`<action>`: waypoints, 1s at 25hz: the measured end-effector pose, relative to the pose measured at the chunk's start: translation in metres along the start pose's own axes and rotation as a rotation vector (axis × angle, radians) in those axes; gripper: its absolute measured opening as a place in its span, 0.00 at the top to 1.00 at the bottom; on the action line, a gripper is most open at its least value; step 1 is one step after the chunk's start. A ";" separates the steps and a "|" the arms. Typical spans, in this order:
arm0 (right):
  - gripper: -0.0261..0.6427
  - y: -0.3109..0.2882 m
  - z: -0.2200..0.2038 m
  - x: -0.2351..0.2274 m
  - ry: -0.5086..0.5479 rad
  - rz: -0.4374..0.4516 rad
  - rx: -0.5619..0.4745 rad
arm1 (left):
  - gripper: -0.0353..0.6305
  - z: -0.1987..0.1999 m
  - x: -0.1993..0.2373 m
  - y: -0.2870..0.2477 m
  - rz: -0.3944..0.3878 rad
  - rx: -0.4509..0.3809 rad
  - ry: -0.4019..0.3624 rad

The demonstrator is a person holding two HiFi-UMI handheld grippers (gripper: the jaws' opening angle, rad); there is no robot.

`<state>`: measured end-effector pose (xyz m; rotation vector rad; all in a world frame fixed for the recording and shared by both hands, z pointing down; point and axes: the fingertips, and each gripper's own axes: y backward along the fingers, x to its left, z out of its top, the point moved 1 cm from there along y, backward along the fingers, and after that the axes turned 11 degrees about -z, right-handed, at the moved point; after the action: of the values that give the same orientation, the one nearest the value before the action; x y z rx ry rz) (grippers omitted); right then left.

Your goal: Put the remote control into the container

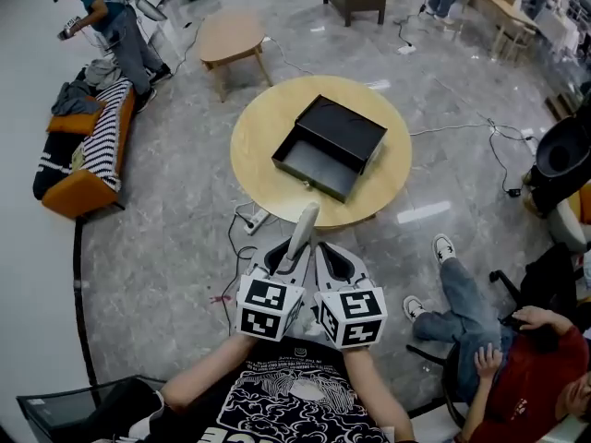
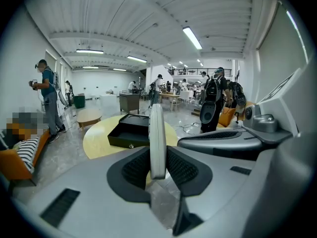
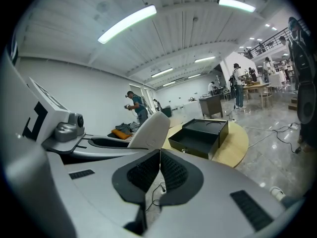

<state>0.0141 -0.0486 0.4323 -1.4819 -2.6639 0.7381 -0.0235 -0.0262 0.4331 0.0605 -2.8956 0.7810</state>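
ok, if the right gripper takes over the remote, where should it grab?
The remote: probably its free upper half, pads on the broad faces, coming in over the tip. It's thin, and the left gripper clamps its lower end. The right gripper is shut; open first.

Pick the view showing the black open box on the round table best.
Head view: the black open box is seen whole from above, interior included. Left gripper view has it low-angle, partly behind the held pale remote control. Right gripper view gives a low side-on look.
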 end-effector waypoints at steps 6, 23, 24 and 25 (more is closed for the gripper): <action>0.93 -0.005 0.000 -0.020 0.003 -0.019 -0.007 | 0.79 0.004 -0.006 -0.023 -0.028 -0.001 -0.017; 0.93 -0.084 0.032 -0.057 -0.036 -0.156 0.003 | 0.79 0.038 0.049 -0.096 -0.172 0.048 -0.074; 0.93 -0.091 0.034 -0.059 -0.042 -0.167 0.004 | 0.79 0.041 0.054 -0.101 -0.182 0.054 -0.080; 0.93 -0.097 0.037 -0.060 -0.047 -0.178 0.005 | 0.79 0.044 0.060 -0.106 -0.192 0.059 -0.087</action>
<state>-0.0389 -0.1547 0.4519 -1.2196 -2.7796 0.7743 -0.0804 -0.1395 0.4572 0.3811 -2.8894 0.8480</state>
